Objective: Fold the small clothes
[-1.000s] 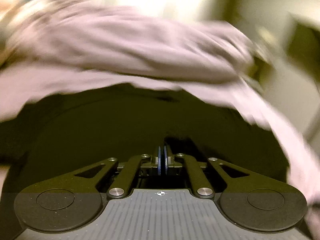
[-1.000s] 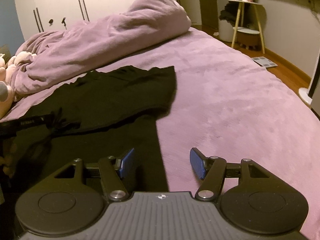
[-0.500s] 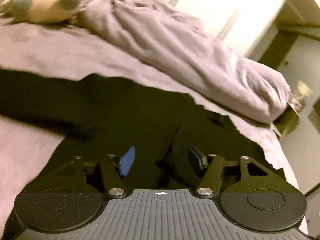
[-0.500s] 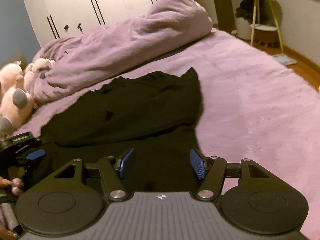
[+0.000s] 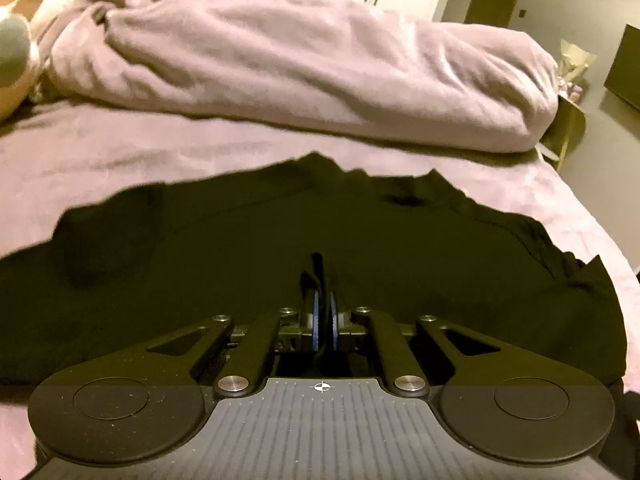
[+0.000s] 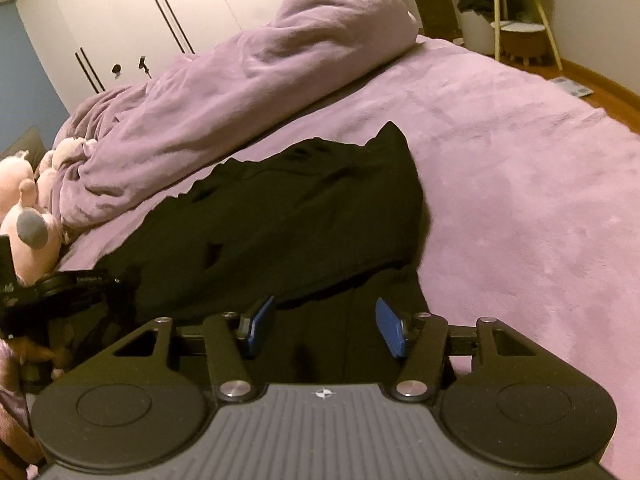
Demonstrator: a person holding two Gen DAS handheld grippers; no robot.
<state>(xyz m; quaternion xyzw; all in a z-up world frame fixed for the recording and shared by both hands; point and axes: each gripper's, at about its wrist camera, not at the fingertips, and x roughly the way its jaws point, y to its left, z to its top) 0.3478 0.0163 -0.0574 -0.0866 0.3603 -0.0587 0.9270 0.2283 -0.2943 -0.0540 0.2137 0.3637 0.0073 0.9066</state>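
Two grippers: both in view, each held low over the bed (image 6: 520, 184).
Garment position: black garment (image 6: 304, 216) lies on the purple bed cover, partly doubled over itself, a top layer resting across a lower panel; from the right wrist view it runs from 12 o'clock down to the gripper.
Left gripper (image 5: 323, 322): blue pads pressed together, a narrow ridge of black cloth rising at 12 o'clock just ahead of them; judged to be pinching the garment.
Right gripper (image 6: 324, 328): fingers (image 6: 390, 328) spread wide, nothing between them, black fabric beneath; whether the tips touch the cloth cannot be told.
Surroundings: rumpled duvet (image 5: 300, 56) at 12 o'clock beyond the garment; plush toy (image 6: 28, 216) at 9 o'clock, apart from it.
Risk 1: a thin pinch may catch one layer only; lifting would then peel the fold apart.
Risk 2: one-sided pull while the right fingers hold nothing would skew the edge and drag the garment.
Risk 3: black on black in dim light hides hems; the right fingers could close on the wrong layer or on the bed cover.
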